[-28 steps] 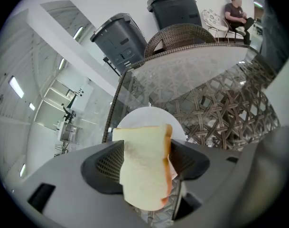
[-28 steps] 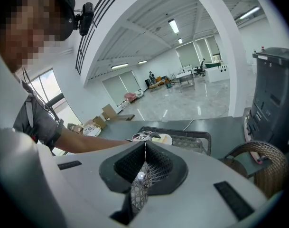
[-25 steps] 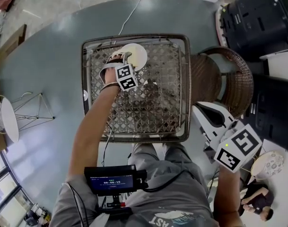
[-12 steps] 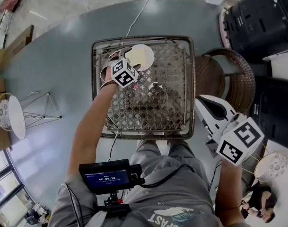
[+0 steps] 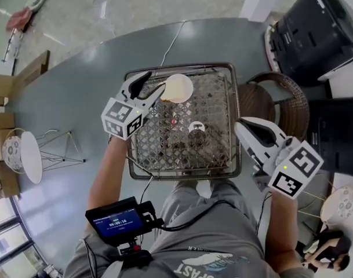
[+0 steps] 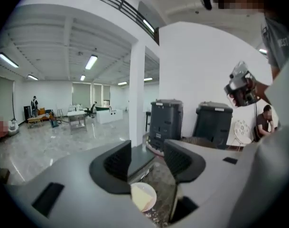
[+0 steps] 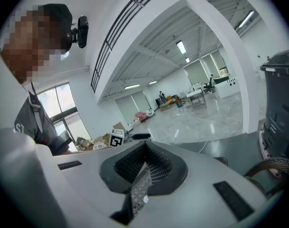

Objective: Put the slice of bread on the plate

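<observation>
A pale slice of bread (image 5: 175, 89) lies on a small round white plate (image 5: 186, 90) at the far side of a square wire-mesh table (image 5: 217, 149). My left gripper (image 5: 153, 81) hangs in the air just left of the plate, lifted off it. Its jaws are apart and closing, with nothing between them. In the left gripper view the plate (image 6: 152, 192) and bread (image 6: 139, 199) show below and behind the left gripper (image 6: 146, 159). My right gripper (image 5: 244, 130) is held off the table's right edge, jaws together and holding nothing; the right gripper (image 7: 145, 152) view shows them meeting.
A small white object (image 5: 195, 127) and a tiny red one (image 5: 174, 121) lie on the mesh. A wicker chair (image 5: 280, 97) stands right of the table, black bins (image 5: 321, 33) beyond it. A white round side table (image 5: 25, 155) is at the left. A cable (image 5: 170, 39) runs away from the table.
My left gripper has risen away from the plate, rolled and drawn back to the left, leaving the bread on the plate. The right gripper has come up a little.
</observation>
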